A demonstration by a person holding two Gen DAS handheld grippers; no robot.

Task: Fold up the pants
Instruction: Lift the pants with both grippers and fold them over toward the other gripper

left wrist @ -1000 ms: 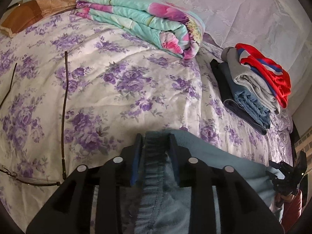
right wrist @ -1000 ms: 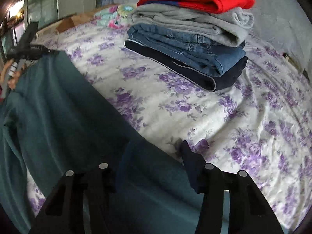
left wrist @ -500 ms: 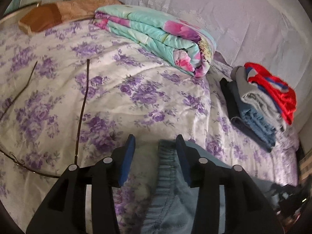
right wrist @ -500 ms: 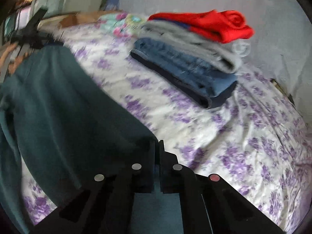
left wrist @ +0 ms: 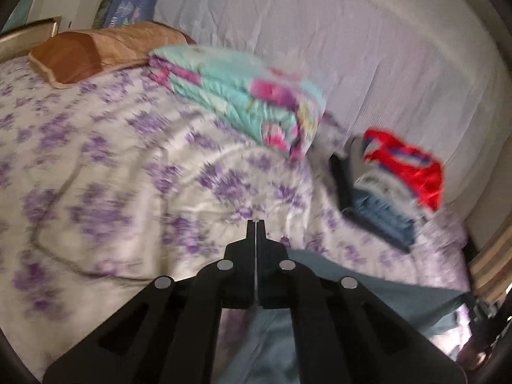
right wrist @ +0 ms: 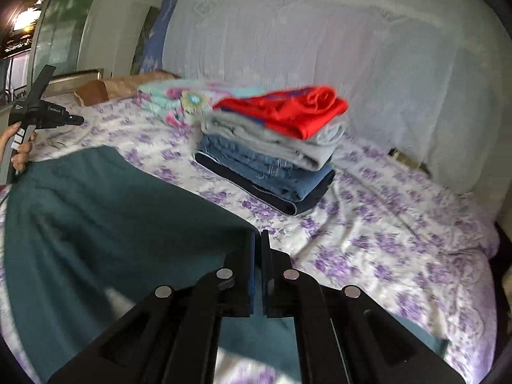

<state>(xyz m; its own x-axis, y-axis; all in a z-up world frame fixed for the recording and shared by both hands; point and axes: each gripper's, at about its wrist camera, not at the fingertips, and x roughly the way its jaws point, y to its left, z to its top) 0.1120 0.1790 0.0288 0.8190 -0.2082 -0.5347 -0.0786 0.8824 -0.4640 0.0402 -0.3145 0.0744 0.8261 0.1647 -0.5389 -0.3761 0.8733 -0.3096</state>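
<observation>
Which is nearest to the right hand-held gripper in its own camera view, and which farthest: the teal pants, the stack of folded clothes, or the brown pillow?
1. Teal pants: right at the right hand-held gripper, spreading left.
2. Stack of folded clothes: mid-bed, straight ahead.
3. Brown pillow: far end, upper left.

**No legible writing in either view**

A small pale marking sits on the black body of the left gripper point(right wrist: 41, 108) in the right wrist view, too small to read. At the top left a dark sign point(right wrist: 17, 44) carries pale characters, too blurred to read. The left wrist view shows no lettering.
</observation>
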